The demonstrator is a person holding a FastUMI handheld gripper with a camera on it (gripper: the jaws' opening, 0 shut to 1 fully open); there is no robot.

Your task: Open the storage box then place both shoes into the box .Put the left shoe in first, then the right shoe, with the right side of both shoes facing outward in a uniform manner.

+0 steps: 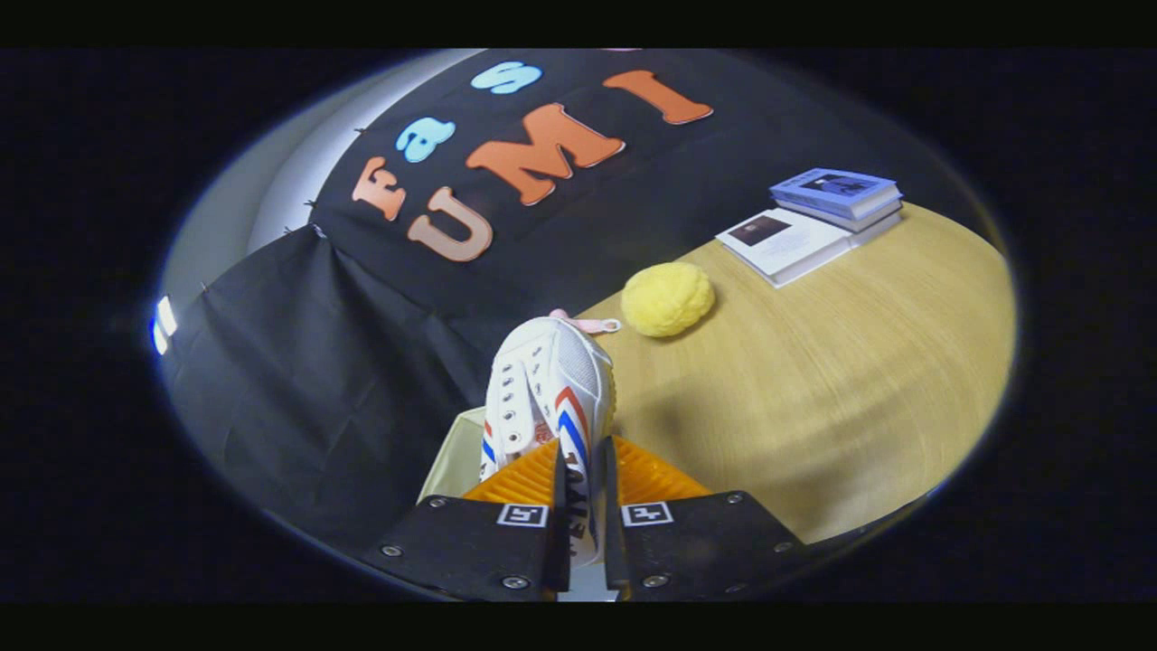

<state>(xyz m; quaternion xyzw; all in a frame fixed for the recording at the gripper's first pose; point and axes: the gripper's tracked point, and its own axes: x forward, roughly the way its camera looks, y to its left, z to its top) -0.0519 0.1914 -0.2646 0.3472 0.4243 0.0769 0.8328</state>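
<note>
My gripper (580, 488) is shut on a white sneaker (542, 389) with red and blue side stripes; both fingers pinch its side wall near the heel. The shoe points away from me, toe up, lifted over the wooden table's near-left corner. Just left of the fingers, under the shoe, a pale cream box edge (449, 457) peeks out; I cannot tell if it is open.
A fuzzy yellow ball (667, 298) lies on the wooden table (832, 398) beyond the shoe. A small pink item (592, 324) sits beside the toe. A stack of books (818, 221) rests at the far right. Black cloth walls the left and back.
</note>
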